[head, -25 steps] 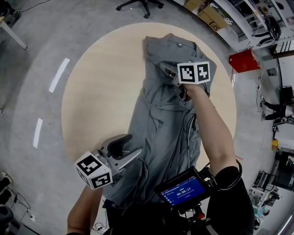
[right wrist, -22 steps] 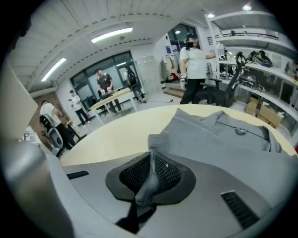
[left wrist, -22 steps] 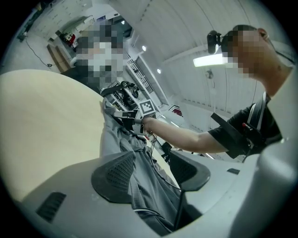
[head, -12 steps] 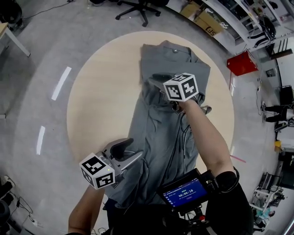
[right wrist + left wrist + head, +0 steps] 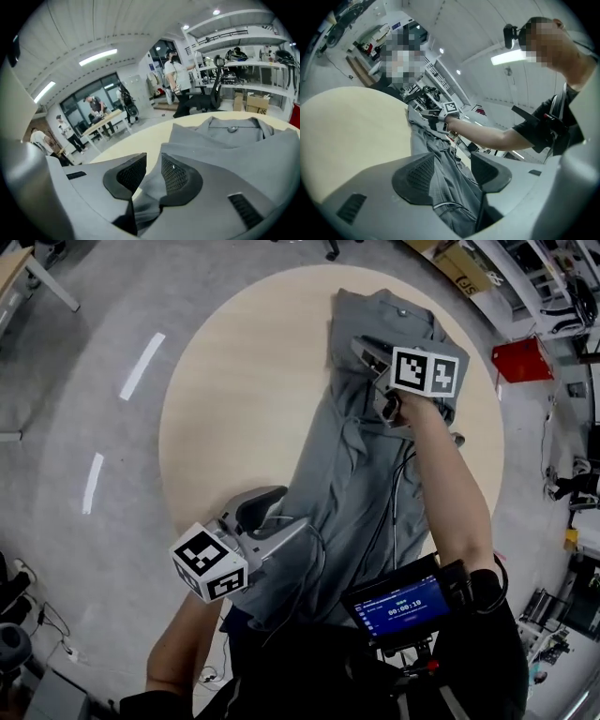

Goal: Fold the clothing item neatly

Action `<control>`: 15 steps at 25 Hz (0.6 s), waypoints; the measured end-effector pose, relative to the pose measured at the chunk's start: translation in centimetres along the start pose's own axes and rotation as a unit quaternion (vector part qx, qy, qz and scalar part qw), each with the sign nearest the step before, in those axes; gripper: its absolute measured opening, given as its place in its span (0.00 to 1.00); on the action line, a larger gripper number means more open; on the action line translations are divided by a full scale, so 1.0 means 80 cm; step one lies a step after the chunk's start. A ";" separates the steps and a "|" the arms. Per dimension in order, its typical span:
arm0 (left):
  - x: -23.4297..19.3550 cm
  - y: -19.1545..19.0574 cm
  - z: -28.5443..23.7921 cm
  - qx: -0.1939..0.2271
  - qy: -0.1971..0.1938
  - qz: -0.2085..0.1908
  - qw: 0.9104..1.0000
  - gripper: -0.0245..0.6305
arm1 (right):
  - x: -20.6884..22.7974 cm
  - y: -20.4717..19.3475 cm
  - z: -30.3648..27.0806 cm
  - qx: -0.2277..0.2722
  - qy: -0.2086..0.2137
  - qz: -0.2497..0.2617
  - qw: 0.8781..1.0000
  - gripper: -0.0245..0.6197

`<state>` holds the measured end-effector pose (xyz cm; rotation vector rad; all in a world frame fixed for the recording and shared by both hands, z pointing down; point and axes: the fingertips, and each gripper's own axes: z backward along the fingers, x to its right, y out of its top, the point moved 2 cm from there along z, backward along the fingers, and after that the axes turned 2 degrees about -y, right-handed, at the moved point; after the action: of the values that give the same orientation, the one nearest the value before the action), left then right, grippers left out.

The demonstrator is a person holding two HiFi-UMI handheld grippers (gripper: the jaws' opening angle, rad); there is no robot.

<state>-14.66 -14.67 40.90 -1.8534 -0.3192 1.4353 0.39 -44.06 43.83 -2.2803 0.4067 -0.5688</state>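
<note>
Right tongs (image 5: pixel 151 172), one o'clock, opening around a fold of grey shirt (image 5: pixel 347 484); left tongs (image 5: pixel 453 164), seven o'clock, apart around hem. Folding looks barely begun.

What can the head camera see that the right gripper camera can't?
Only the head view: the left gripper, the blue screen, and the grey shirt stretched along the table. Only the right gripper view: a close look at the right gripper, its jaws opening with a shirt fold between them, plus people far behind. Both: the shirt's collar and the round table.
</note>
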 end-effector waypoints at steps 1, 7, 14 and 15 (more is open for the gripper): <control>0.000 0.005 0.000 0.005 -0.004 -0.004 1.000 0.41 | -0.007 0.010 0.031 0.024 0.016 0.008 1.000 0.19; 0.081 0.047 0.006 0.024 -0.027 -0.056 0.998 0.41 | -0.036 -0.006 0.276 0.108 0.050 0.058 0.991 0.19; 0.262 0.070 0.080 0.034 -0.024 -0.156 0.987 0.40 | -0.091 -0.130 0.538 0.140 0.053 0.063 0.987 0.19; 0.282 0.060 0.092 0.030 -0.020 -0.168 0.985 0.40 | -0.090 -0.164 0.561 0.131 0.058 0.058 0.988 0.19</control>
<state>-14.91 -1.24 20.73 -1.6330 -0.5732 1.2354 18.71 -5.69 23.15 -1.9644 0.4891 -0.6575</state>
